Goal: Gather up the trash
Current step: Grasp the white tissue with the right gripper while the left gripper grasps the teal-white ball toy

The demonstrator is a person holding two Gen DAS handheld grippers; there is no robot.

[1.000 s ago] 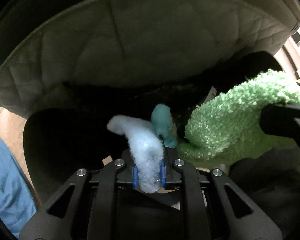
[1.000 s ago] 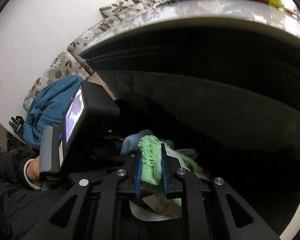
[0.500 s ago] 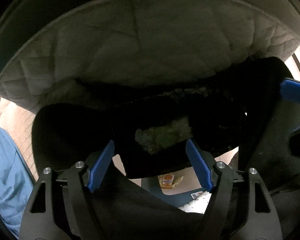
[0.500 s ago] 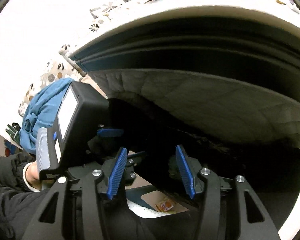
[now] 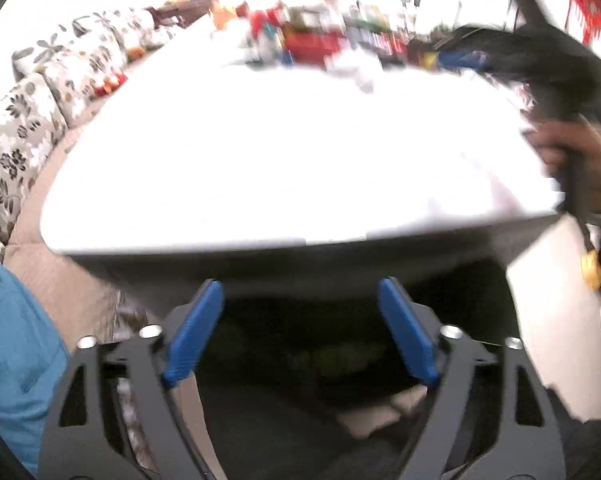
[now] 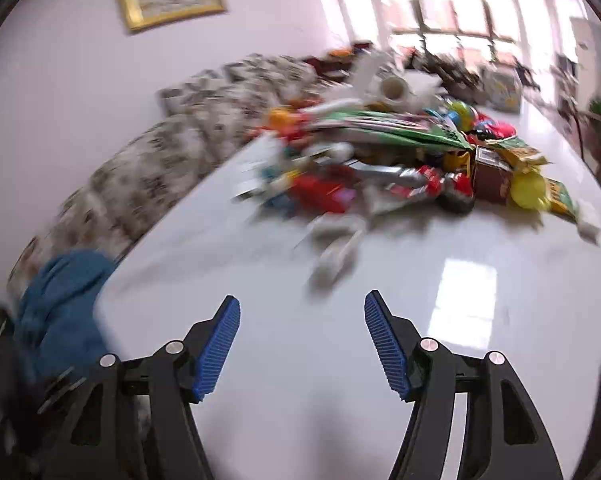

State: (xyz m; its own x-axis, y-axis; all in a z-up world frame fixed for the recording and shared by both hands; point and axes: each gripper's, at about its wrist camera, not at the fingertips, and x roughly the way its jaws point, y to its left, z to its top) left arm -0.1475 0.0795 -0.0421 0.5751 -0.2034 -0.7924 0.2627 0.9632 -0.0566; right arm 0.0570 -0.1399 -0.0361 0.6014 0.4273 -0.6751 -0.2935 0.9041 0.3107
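Trash (image 6: 384, 172), blurred colourful heap of wrappers on white table (image 6: 380, 320)

Your left gripper (image 5: 300, 328) tilts downward, its blue pads (image 5: 192, 332) opening with nothing between them. Your right gripper (image 6: 302, 346) is also opening and empty. Your right hand (image 5: 576, 168) clasps its gripper's handle.

Right claw (image 6: 302, 344) had loads of bare white table (image 6: 340, 380) straight ahead, jaws opening on nothing. Further ahead the trash pile (image 6: 400, 164) blocked the far end. Left claw (image 5: 300, 328), also opening empty, hung over a dark opening (image 5: 300, 360), probably a bag, with the table edge just ahead.
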